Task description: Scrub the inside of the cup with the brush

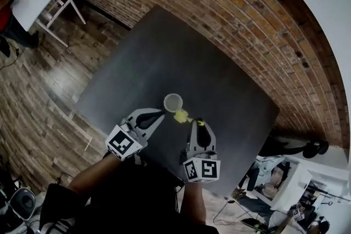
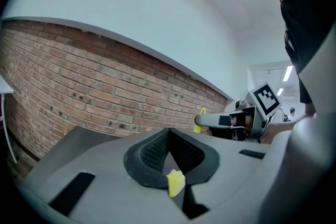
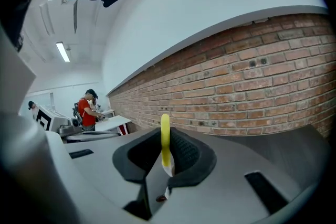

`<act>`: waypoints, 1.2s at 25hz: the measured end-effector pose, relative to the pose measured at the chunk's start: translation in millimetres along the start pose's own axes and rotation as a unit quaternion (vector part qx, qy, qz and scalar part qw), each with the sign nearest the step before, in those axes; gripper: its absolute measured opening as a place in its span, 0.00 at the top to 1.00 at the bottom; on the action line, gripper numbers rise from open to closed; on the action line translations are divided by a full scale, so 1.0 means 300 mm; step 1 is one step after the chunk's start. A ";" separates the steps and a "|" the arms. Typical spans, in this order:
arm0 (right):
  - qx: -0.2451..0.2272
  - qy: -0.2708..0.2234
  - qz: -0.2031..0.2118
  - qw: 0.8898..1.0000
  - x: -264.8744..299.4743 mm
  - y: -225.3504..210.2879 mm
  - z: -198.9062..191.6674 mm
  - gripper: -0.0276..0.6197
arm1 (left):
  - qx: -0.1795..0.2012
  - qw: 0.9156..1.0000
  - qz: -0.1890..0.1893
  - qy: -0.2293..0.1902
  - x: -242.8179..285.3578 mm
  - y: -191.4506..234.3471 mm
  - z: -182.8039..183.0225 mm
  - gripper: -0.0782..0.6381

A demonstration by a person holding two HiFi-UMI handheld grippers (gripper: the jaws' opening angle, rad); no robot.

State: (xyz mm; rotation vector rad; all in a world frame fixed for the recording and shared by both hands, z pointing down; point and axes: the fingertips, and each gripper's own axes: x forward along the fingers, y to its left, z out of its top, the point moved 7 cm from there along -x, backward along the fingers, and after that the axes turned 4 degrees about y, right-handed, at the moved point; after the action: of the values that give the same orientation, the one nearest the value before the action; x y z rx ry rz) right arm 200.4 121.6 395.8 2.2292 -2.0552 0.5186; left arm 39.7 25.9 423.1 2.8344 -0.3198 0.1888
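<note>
"Where is the cup found?"

"It is set on the table, close to the near edge. The left gripper is seen just left of it, a bit nearer."

"And the brush?"

"It is held between the jaws of the right gripper, just near and right of the cup. A brick wall is seen behind the table, on the far side."

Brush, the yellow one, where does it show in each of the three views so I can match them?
Head view: the brush shows just below centre, beside the cup, at the tip of the right tool.
Left gripper view: its yellow end sticks up from the right tool, right of centre.
Right gripper view: its yellow handle stands upright between that tool's shut jaws, at centre.
Shared landmark: the brick wall, in all three.
</note>
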 end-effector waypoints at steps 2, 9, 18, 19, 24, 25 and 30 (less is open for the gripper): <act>0.003 -0.001 -0.007 1.000 0.055 0.004 -0.012 0.86 | 0.001 1.000 -0.005 0.004 0.017 0.054 0.001 0.85; -0.013 0.002 -0.026 1.000 0.192 -0.002 -0.049 0.86 | -0.010 1.000 -0.008 0.013 0.041 0.174 -0.015 0.85; -0.013 0.013 -0.024 1.000 0.277 0.005 -0.052 0.86 | -0.031 0.999 0.000 0.010 0.020 0.238 -0.049 0.85; -0.010 0.017 -0.027 0.999 0.280 0.003 -0.064 0.86 | -0.029 1.000 -0.001 0.010 0.019 0.240 -0.048 0.85; -0.013 0.029 -0.040 0.999 0.297 -0.003 -0.110 0.86 | -0.033 0.999 -0.001 0.012 0.012 0.251 -0.050 0.85; -0.016 0.031 -0.041 0.999 0.302 -0.005 -0.117 0.86 | -0.034 0.999 -0.001 0.013 0.011 0.252 -0.053 0.85; -0.022 0.037 -0.046 0.998 0.327 -0.027 -0.142 0.86 | -0.034 0.999 -0.005 0.017 0.011 0.248 -0.065 0.85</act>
State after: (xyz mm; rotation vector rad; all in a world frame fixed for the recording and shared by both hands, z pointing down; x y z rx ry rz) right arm 204.7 40.3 465.6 2.2311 -1.9011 0.5333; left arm 23.5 -38.8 461.9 2.7617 -0.3002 0.2187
